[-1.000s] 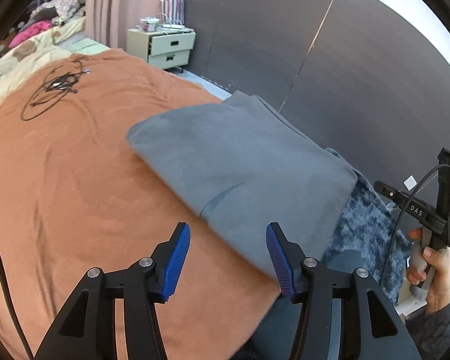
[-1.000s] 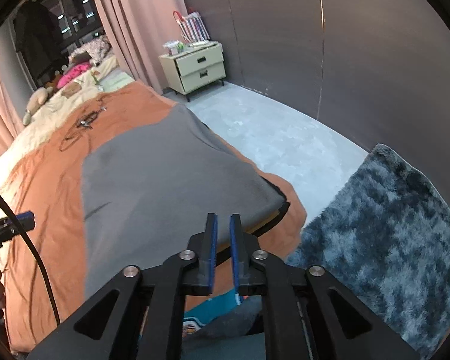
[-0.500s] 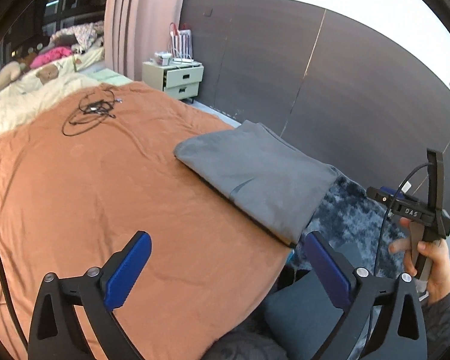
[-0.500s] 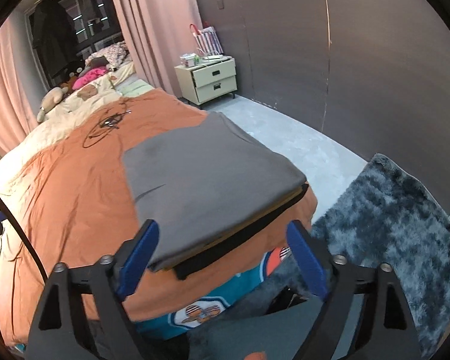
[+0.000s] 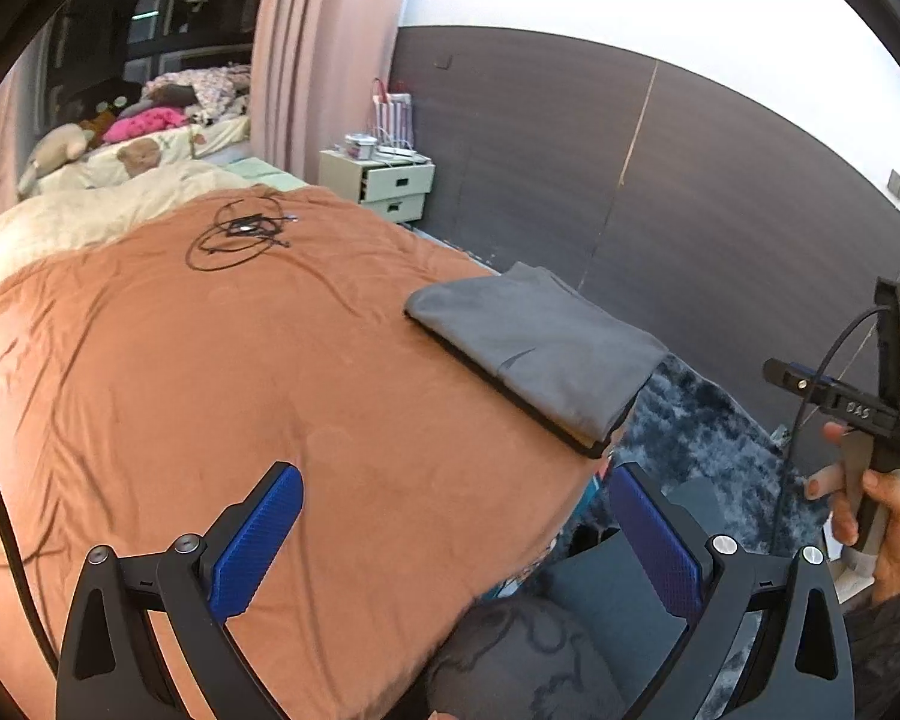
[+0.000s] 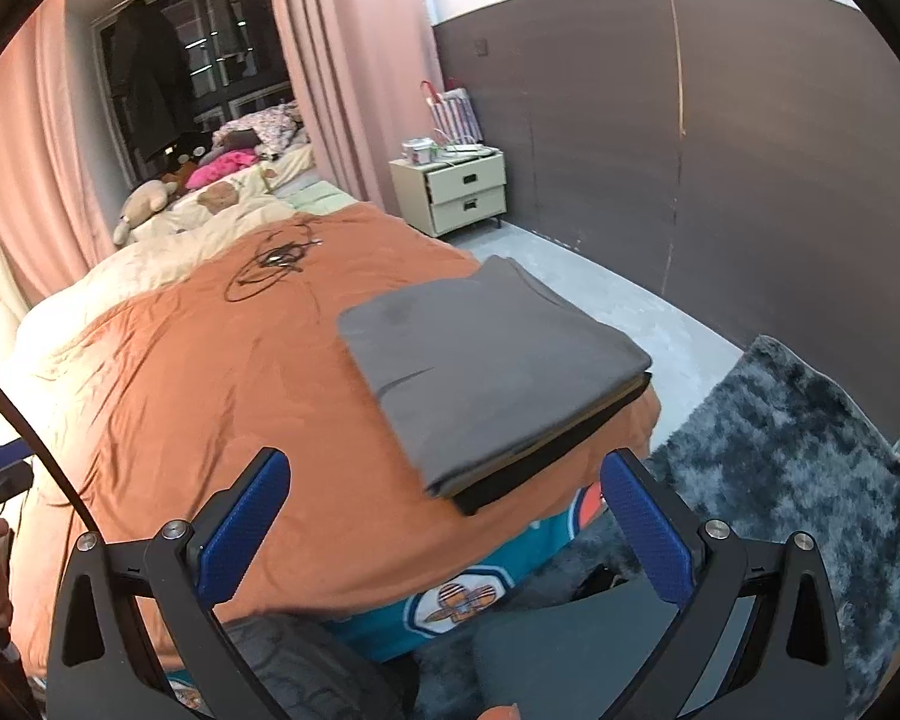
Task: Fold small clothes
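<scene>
Both tongs have let go and pulled away! The left tongs [image 5: 450, 531] stand spread wide over the orange bedspread [image 5: 210, 396] with nothing between the blue pads, where a second ago they were only half apart and right up against the grey cloth. The right tongs [image 6: 444, 525] are opening the last little bit, from nearly pressed together a second ago, and they too pinch nothing; the person's right hand [image 5: 870, 510] shows at the edge of the left view, well clear of the bed.

What they leave behind is the folded grey garment [image 6: 486, 360], a neat flat rectangle lying on top of a thin dark piece at the near corner of the bed, by the shaggy blue-grey rug [image 6: 798, 456]. It looks smaller in both views than before, so both hands have backed off.

My read: this fold is finished and the piece set down on its stack. A tangle of black cable [image 5: 240, 234] sits farther up the bed, well apart. No other loose garment is plain to see.
</scene>
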The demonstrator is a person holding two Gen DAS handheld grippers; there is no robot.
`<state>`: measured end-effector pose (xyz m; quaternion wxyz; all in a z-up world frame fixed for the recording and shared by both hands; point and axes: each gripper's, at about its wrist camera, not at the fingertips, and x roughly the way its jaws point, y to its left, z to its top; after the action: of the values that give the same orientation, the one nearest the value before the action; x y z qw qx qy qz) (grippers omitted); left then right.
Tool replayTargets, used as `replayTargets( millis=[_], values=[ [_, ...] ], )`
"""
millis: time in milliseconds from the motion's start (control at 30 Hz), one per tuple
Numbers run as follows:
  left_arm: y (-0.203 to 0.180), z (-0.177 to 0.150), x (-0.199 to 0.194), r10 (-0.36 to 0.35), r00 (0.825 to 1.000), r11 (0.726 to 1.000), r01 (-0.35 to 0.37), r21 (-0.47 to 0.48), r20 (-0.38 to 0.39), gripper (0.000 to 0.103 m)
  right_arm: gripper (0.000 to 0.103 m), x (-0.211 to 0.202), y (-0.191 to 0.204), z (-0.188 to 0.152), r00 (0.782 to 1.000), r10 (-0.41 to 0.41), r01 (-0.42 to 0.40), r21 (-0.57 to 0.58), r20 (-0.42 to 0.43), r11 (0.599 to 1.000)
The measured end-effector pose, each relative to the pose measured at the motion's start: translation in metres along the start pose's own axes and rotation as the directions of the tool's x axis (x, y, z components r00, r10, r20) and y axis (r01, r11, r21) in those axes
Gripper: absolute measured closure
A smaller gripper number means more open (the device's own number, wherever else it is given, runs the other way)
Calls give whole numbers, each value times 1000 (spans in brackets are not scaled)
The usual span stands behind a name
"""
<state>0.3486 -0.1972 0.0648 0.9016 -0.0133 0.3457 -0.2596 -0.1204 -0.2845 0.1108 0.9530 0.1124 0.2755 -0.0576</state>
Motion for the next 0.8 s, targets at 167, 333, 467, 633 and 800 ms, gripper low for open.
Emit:
replayTargets(
  millis=[167,333,467,633,800],
  values=[
    [17,-22,-33,31,999,999,-30,-42,31,0,0,-22,14,-15,999,31,-31,-16,15,999],
    [30,-47,-67,70,995,995,-64,-81,69,0,0,-47,28,-41,998,52,-50,-39,38,998],
    [36,-70,-96,111,989,990,-101,-99,101,0,0,-66,36,-60,996,70,-68,-50,53,996],
    [42,-101,-127,161,976,978,-139,-154,144,0,0,-76,40,-83,993,104,-99,-81,63,992],
    [42,-132,-155,229,960,964,-200,-174,165,0,0,-77,39,-106,986,156,-149,-101,60,984]
  ],
)
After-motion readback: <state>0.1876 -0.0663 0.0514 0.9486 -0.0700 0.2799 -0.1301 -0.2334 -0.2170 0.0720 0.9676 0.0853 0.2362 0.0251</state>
